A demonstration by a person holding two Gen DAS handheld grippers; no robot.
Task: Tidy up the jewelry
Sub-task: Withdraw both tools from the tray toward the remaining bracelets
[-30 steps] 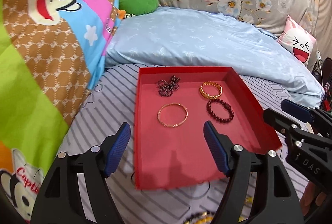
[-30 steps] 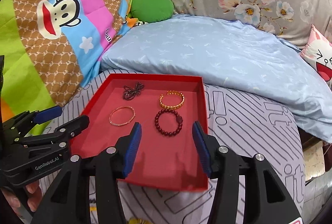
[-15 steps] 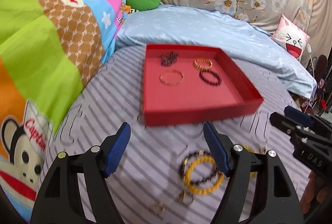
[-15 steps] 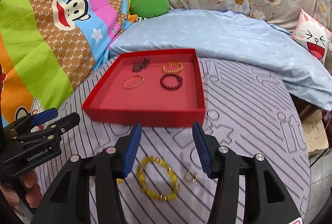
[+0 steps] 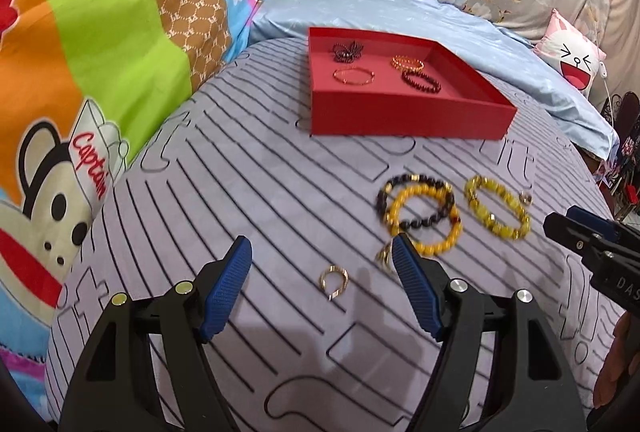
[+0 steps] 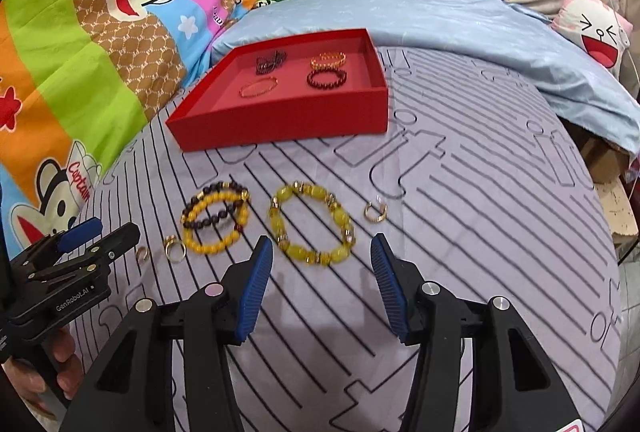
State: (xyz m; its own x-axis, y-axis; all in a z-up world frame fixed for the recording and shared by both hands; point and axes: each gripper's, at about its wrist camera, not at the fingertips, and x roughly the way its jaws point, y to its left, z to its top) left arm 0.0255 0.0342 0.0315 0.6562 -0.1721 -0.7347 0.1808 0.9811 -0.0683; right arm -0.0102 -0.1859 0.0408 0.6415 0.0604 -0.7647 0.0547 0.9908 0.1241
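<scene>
A red tray sits at the far side of the striped bedspread with several bracelets in it. In front of it lie loose pieces: a yellow bead bracelet overlapping a dark bead bracelet, a chunky yellow-green bracelet, and small gold rings. My left gripper hangs open just above one gold ring, empty. Over the near edge of the chunky bracelet, my right gripper stands open with nothing between its pads. Each gripper shows at the edge of the other's view.
A bright cartoon-monkey quilt rises along the left. A light blue pillow and floral cushions lie behind the tray. The bedspread drops off at the right edge, where a cardboard box shows. A hand holds the left gripper.
Both grippers have pulled back from over the tray and sunk toward the bedspread. The loose bracelets and rings have come into view. Neither jaw width has changed.
</scene>
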